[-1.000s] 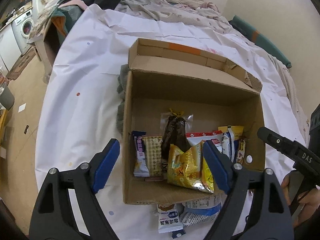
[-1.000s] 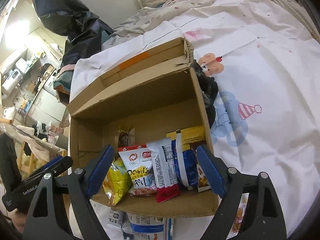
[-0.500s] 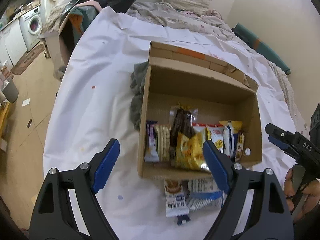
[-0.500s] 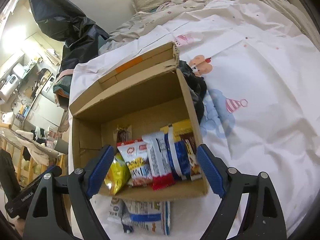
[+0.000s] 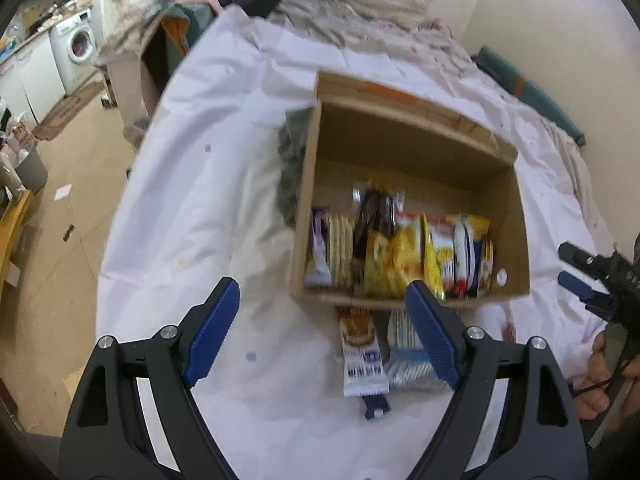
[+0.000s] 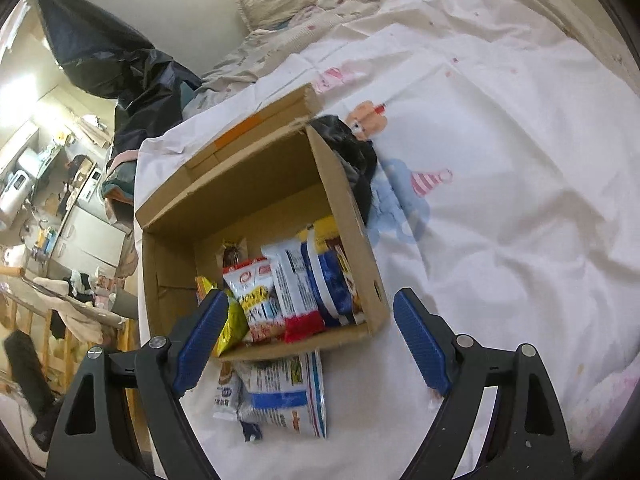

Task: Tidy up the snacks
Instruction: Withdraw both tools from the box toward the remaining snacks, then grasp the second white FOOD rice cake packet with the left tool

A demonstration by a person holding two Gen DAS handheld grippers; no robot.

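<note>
An open cardboard box sits on a white sheet and holds several snack packs standing in a row along its near wall. Two packs lie flat on the sheet in front of the box: a narrow white-and-blue one and a wider blue-and-white one. My left gripper is open and empty, above the sheet before the box. My right gripper is open and empty, above the loose packs; it also shows at the left wrist view's right edge.
A dark cloth lies against the box's side. The white sheet covers a bed with rumpled bedding at the far end. To the left the bed edge drops to a floor with a washing machine.
Both grippers have pulled back and up from the box. The box looks smaller and farther, and the two loose packs in front of it are now in full view.
</note>
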